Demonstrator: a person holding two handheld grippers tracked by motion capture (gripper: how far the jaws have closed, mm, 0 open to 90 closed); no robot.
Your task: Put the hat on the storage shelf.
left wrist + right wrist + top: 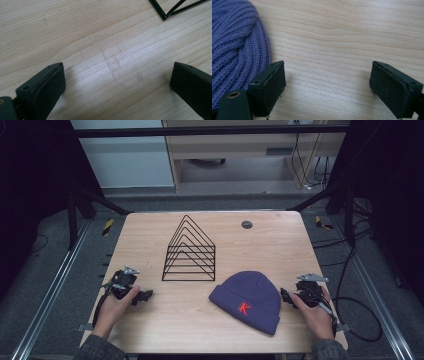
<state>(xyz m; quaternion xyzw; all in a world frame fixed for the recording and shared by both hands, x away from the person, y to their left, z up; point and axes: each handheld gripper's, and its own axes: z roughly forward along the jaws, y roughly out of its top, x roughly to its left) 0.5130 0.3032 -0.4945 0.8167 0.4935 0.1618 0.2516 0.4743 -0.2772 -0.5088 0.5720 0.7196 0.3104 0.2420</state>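
Beanie [246,301] lies flat on the table [150,240] just beside the right gripper [287,297], whose jaws gape empty, as do the left gripper [145,295]'s.

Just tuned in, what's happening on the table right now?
A person rests a gripper in each hand on the wooden table, both with jaws open and holding nothing. The right gripper sits right beside the purple beanie, nearly touching its knit edge. The left gripper lies over bare wood, near the black wire rack. Nothing has been picked up yet.
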